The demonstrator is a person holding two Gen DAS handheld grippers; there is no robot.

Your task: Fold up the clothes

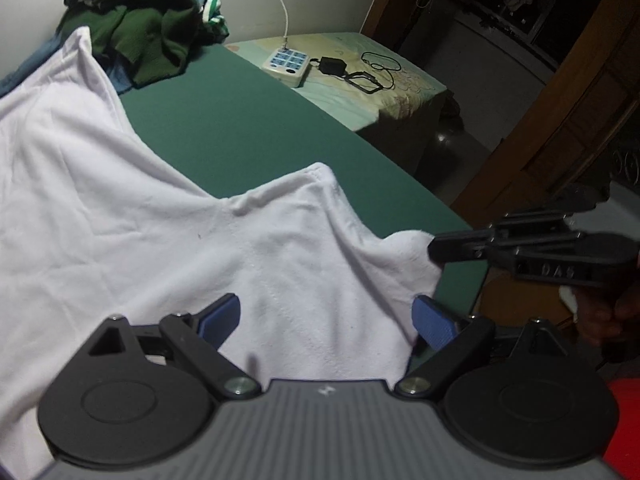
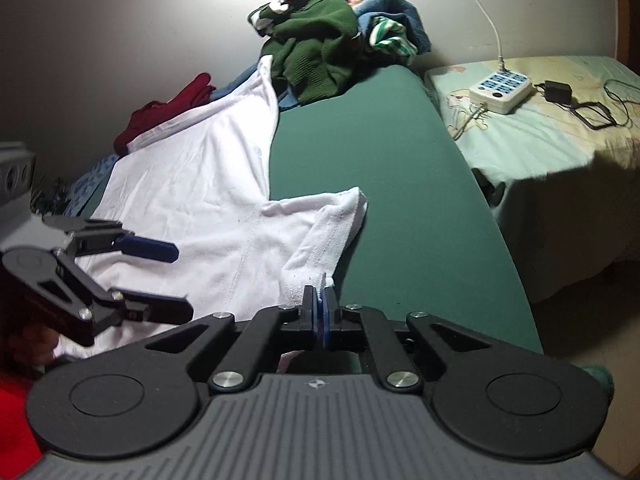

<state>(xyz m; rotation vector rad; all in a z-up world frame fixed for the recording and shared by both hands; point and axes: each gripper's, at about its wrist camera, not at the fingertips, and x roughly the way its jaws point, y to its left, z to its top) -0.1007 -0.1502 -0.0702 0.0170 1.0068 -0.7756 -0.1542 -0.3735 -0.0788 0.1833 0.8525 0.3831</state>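
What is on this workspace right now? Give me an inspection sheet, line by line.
Surface: green table, far side bare.
Job's things: white T-shirt spread flat, one sleeve out sideways.
Clutter: green sweater heaped with other clothes at the far end; red garment by the wall.
Grippers: left hand-held gripper open over the shirt; right hand-held gripper shut on a shirt edge.
Cables: power strip with white cord, black adapter.
Surroundings: bed beside table.

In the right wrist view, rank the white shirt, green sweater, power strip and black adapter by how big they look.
1. white shirt
2. green sweater
3. power strip
4. black adapter

The shirt lies nearest the camera, which exaggerates its lead.
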